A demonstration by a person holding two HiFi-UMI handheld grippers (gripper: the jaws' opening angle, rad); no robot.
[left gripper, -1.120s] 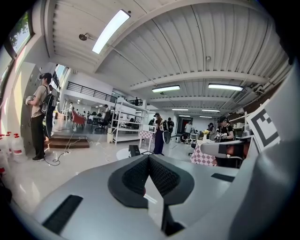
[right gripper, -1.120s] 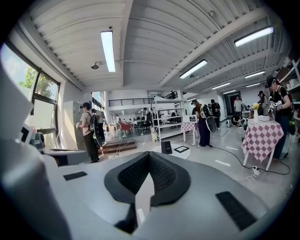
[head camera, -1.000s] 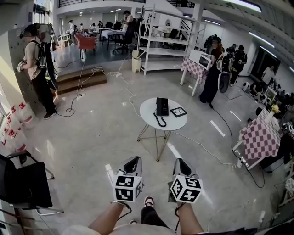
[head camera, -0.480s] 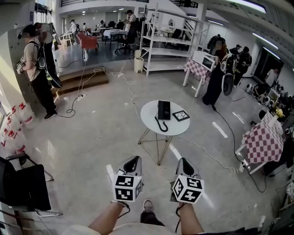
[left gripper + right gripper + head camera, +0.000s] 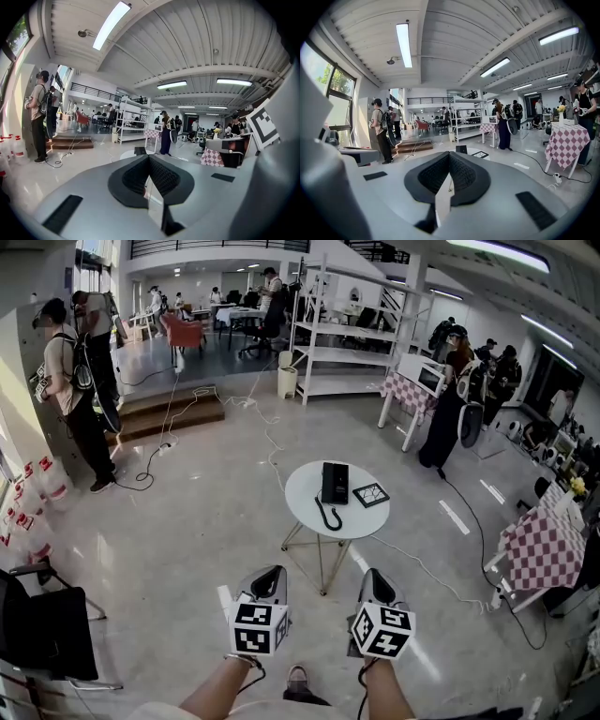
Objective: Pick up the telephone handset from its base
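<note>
A black telephone (image 5: 334, 482) with its handset on the base lies on a small round white table (image 5: 309, 486) in the middle of the floor, its coiled cord (image 5: 325, 514) trailing toward the near rim. My left gripper (image 5: 272, 571) and right gripper (image 5: 372, 573) are held side by side low in the head view, well short of the table, both shut and empty. The left gripper view has its jaws (image 5: 149, 157) closed, with the telephone (image 5: 139, 150) small and far beyond. In the right gripper view, the closed jaws (image 5: 449, 154) point at the distant telephone (image 5: 461, 149).
A black-framed tile (image 5: 371, 494) lies beside the phone. Cables (image 5: 417, 570) run across the floor. A black chair (image 5: 42, 629) stands at left, checked tables (image 5: 539, 549) at right, a white shelf rack (image 5: 342, 329) behind. Several people stand around, one (image 5: 455, 395) beyond the table.
The table with the telephone has drawn nearer in the head view as both grippers, still shut, were carried forward toward it.
</note>
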